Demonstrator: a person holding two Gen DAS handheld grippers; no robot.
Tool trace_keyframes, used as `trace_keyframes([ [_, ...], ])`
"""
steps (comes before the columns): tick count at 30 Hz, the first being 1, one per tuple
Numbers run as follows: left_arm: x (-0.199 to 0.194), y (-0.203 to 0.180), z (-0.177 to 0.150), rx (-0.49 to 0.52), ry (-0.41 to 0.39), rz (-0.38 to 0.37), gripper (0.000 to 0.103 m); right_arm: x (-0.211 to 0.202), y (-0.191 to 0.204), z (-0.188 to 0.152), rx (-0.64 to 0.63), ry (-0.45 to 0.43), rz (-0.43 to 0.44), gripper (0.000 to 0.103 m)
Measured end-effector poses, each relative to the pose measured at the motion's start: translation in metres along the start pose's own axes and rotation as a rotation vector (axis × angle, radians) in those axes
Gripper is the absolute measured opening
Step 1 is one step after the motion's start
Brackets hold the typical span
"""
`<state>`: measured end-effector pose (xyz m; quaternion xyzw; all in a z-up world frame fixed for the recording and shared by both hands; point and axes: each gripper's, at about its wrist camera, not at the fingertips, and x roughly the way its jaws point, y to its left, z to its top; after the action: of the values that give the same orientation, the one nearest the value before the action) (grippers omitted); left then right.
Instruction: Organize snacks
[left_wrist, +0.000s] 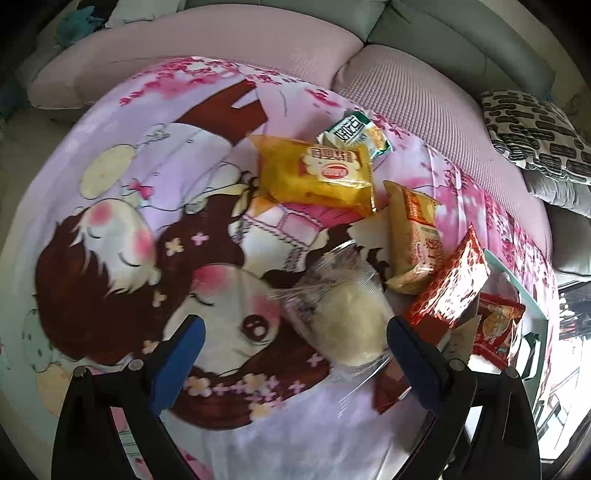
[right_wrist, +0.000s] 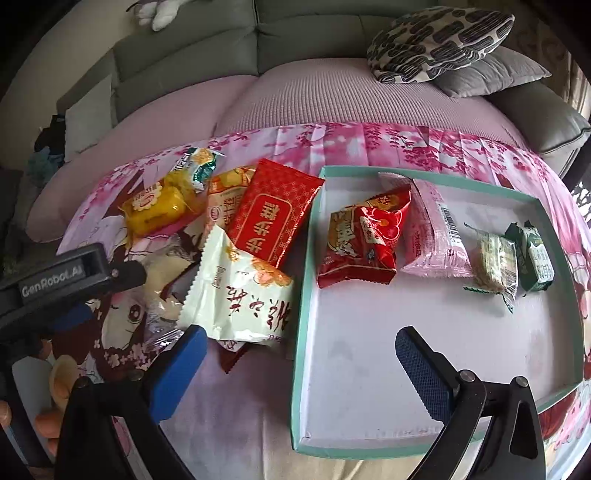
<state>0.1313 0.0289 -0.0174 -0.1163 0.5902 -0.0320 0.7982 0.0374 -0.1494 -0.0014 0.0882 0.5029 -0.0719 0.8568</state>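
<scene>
My left gripper is open over the cartoon-print cloth. A clear-wrapped pale bun lies between its fingers, close to the right pad. Beyond it lie a yellow packet, a green-white packet, an orange packet and a red patterned packet. My right gripper is open, straddling the left rim of the teal tray. In the tray lie a red packet, a pink packet, a clear biscuit pack and a dark green packet. A white packet lies just left of the tray.
A pink-covered sofa seat runs behind the cloth, with a patterned cushion at the back right. The left tool's black housing shows at the right wrist view's left edge, with a person's fingers below it.
</scene>
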Motion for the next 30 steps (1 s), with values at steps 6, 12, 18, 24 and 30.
trace_keyframes([
  [6, 0.014, -0.008, 0.003, 0.004, 0.012, -0.013, 0.092, 0.002, 0.001, -0.001, -0.005, 0.004, -0.001, 0.103],
  [12, 0.025, -0.020, 0.000, 0.032, 0.020, -0.044, 0.065, 0.004, -0.001, -0.002, -0.002, 0.011, -0.004, 0.103],
  [18, 0.028, -0.021, -0.001, 0.023, 0.026, -0.063, 0.057, 0.008, -0.002, -0.002, -0.002, 0.020, -0.012, 0.103],
  [24, 0.018, -0.003, -0.007, 0.012, 0.035, -0.036, 0.057, 0.012, 0.000, 0.001, -0.027, 0.007, -0.036, 0.103],
  [30, 0.010, 0.020, -0.013, -0.015, 0.025, -0.002, 0.057, 0.014, 0.006, 0.000, -0.066, 0.008, -0.037, 0.103],
])
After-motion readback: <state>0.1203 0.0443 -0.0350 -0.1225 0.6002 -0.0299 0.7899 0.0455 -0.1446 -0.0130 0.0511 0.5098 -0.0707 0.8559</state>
